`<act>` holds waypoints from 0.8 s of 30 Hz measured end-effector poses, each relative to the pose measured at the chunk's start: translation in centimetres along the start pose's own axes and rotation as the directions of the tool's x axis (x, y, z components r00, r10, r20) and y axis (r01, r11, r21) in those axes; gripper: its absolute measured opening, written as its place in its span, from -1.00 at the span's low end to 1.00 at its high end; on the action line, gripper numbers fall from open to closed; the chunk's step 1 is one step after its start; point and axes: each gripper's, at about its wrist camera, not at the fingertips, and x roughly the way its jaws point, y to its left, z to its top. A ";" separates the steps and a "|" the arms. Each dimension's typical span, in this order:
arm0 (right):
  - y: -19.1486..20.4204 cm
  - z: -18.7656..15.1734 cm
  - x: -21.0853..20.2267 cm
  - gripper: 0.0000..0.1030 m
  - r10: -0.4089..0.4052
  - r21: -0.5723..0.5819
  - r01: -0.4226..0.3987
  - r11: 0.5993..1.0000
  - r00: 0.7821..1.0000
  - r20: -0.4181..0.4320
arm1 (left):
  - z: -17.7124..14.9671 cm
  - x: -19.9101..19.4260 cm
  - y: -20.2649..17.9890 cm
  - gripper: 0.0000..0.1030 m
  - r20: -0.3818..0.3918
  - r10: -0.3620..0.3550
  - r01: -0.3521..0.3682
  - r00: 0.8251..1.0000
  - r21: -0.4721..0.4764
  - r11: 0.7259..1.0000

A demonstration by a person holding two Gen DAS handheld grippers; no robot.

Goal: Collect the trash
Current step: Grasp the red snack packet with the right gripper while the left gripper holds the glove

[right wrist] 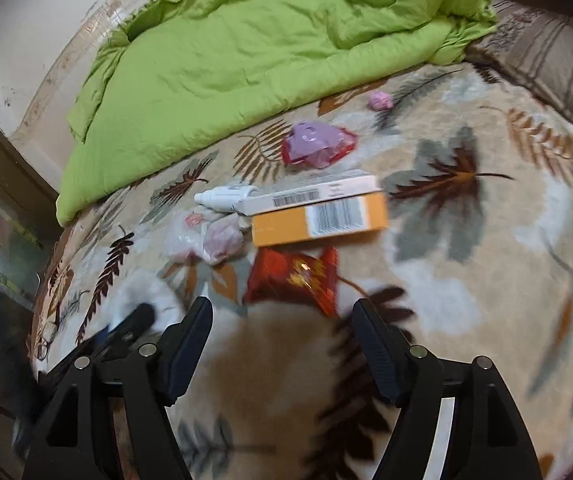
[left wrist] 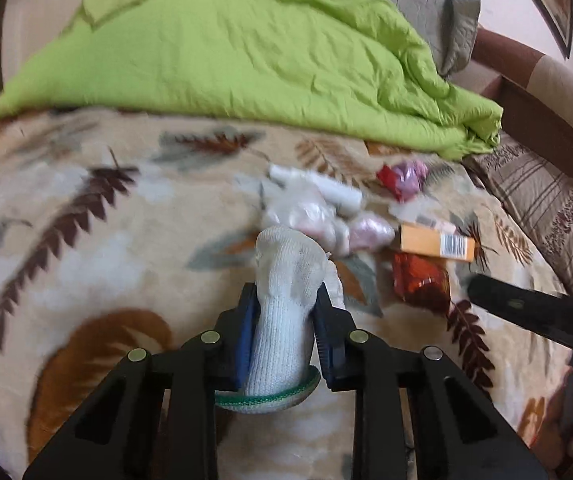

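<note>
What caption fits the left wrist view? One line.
Left gripper clamps a white sock above litter on a leaf-patterned blanket.

Trash lies on a leaf-patterned blanket (right wrist: 486, 280): a wrapper (right wrist: 292, 276) nearest, a barcoded box (right wrist: 318, 220) just beyond, crumpled bags (right wrist: 214, 238) to its left, a rumpled duvet (right wrist: 226, 72) farthest.

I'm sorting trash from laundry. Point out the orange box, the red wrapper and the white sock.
orange box (right wrist: 286, 229), right wrist view, plain orange face.
red wrapper (right wrist: 294, 276), right wrist view, crinkled middle.
white sock (left wrist: 286, 300), left wrist view, knit middle.
</note>
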 end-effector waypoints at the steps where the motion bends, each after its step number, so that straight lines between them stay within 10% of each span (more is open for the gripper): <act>1: 0.2 0.2 0.8 0.49 -0.018 -0.005 0.018 1.000 1.000 -0.003 | 0.1 -0.2 -0.1 -0.50 0.016 0.023 -0.023 1.000 0.013 1.000; 10: 1.1 -0.2 4.9 0.13 -0.129 -0.076 0.129 0.989 0.992 0.000 | -0.1 0.2 -0.5 -0.50 -0.002 0.030 -0.030 1.000 0.052 0.998; 24: 1.0 -3.7 -2.4 0.01 -0.090 -0.145 0.109 0.983 0.987 0.130 | -1.2 -0.5 -2.0 -0.50 0.003 0.009 -0.009 1.000 0.112 0.994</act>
